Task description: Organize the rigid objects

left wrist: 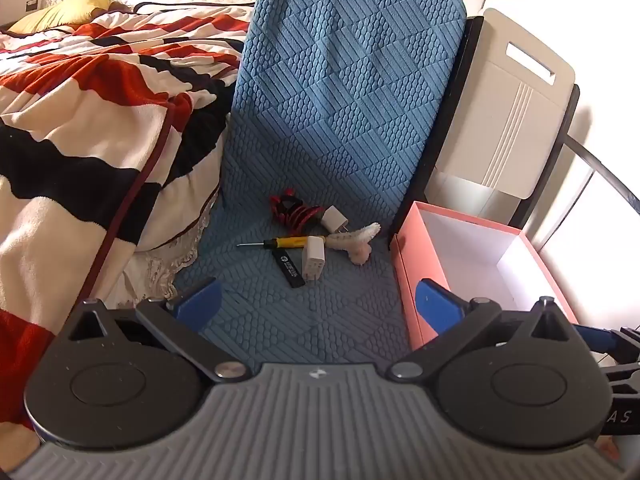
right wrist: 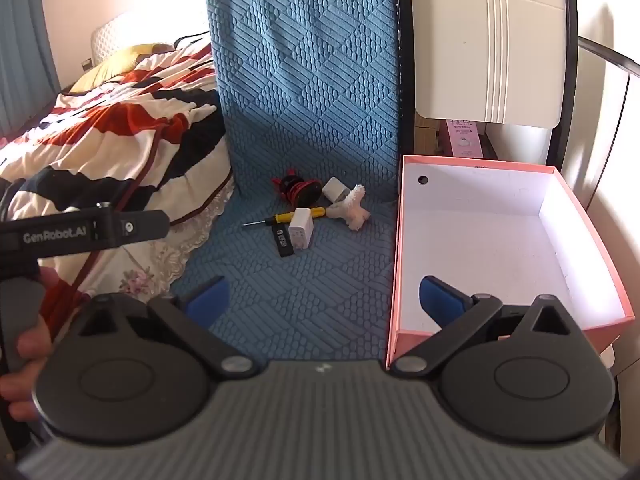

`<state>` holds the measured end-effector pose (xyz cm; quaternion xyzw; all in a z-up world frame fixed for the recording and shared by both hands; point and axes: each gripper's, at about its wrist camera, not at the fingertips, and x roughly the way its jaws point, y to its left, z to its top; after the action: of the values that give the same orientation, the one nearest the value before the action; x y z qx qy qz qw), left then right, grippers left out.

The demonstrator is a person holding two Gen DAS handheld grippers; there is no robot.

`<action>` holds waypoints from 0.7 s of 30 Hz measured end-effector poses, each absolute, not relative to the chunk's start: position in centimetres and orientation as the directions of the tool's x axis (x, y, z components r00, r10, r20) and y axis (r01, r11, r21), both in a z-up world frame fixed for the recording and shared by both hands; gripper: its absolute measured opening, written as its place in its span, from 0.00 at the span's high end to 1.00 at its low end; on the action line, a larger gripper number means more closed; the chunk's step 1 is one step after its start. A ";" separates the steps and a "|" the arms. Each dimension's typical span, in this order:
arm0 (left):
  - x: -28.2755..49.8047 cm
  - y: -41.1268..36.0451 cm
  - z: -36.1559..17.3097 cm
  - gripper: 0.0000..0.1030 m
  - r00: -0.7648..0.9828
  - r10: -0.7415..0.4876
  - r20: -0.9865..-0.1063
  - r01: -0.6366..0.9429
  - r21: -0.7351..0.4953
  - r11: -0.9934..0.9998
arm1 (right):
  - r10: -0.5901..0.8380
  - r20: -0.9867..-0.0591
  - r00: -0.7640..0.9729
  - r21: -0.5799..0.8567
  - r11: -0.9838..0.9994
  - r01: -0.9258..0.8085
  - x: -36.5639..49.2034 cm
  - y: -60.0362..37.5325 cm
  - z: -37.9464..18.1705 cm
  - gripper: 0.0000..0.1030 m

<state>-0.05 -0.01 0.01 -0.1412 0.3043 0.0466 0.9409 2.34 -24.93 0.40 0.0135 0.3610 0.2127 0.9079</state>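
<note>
left wrist view shows the left gripper [left wrist: 318, 304] with fingers spread wide, holding nothing. the right gripper [right wrist: 324, 300] is spread and empty too. the small things sit in a pile on the blue chair seat [right wrist: 320, 280]: a yellow screwdriver [right wrist: 280, 217], a white charger [right wrist: 299, 233], a black stick [right wrist: 283, 242]. the pink box [right wrist: 480, 240] waits just beside. go slow, pick one top thing, pinch its middle.

The right hand-held gripper [right wrist: 324, 304] hangs wide open over the blue chair seat [right wrist: 312, 304]; a screwdriver [right wrist: 288, 216], chargers [right wrist: 300, 232] and the pink box [right wrist: 404, 240] lie ahead.
</note>
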 end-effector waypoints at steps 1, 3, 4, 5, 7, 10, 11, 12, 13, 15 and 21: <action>-0.1 0.0 0.0 0.00 0.810 0.003 -0.587 -0.174 -0.236 0.956 | 0.395 -0.650 0.649 0.179 0.910 -0.375 2.3 -24.9 0.4 0.00; -0.1 0.0 0.0 0.00 0.808 0.003 -0.589 -0.176 -0.237 0.955 | 0.394 -0.649 0.650 0.181 0.911 -0.371 2.3 -25.0 0.4 0.00; -0.2 0.0 0.0 0.00 0.807 0.003 -0.590 -0.178 -0.239 0.955 | 0.393 -0.650 0.651 0.182 0.911 -0.370 2.3 -25.0 0.4 0.00; -0.2 0.0 0.1 0.00 0.807 0.003 -0.591 -0.180 -0.240 0.954 | 0.393 -0.651 0.649 0.183 0.911 -0.369 2.3 -25.0 0.3 0.00; -0.4 0.0 0.1 0.00 0.808 0.007 -0.589 -0.184 -0.241 0.953 | 0.391 -0.655 0.646 0.188 0.913 -0.363 2.4 -25.0 0.2 0.00; -0.3 -0.3 0.2 0.00 0.809 0.008 -0.587 -0.181 -0.236 0.955 | 0.395 -0.656 0.643 0.184 0.910 -0.372 1.8 -24.8 0.4 0.00; -0.4 -0.3 0.2 0.00 0.809 0.009 -0.587 -0.182 -0.236 0.955 | 0.395 -0.657 0.642 0.185 0.910 -0.371 1.8 -24.9 0.4 0.00; -0.4 -0.4 0.3 0.00 0.809 0.009 -0.587 -0.182 -0.236 0.955 | 0.394 -0.658 0.642 0.184 0.910 -0.370 1.7 -25.0 0.5 0.00; -0.5 -0.5 0.3 0.00 0.809 0.009 -0.588 -0.181 -0.235 0.955 | 0.394 -0.659 0.640 0.182 0.910 -0.373 2.5 -24.8 0.5 0.00; -0.6 -0.7 0.4 0.00 0.809 0.009 -0.588 -0.181 -0.235 0.955 | 0.394 -0.659 0.641 0.180 0.910 -0.374 2.6 -24.8 0.5 0.00; 0.0 -0.1 0.0 0.00 0.808 0.008 -0.589 -0.183 -0.239 0.954 | 0.395 -0.655 0.645 0.175 0.909 -0.378 2.4 -24.8 0.2 0.00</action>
<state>-0.04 -0.14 0.04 -0.1436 0.3055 0.0508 0.9399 2.38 -24.82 0.20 0.0112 0.3636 0.2131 0.9068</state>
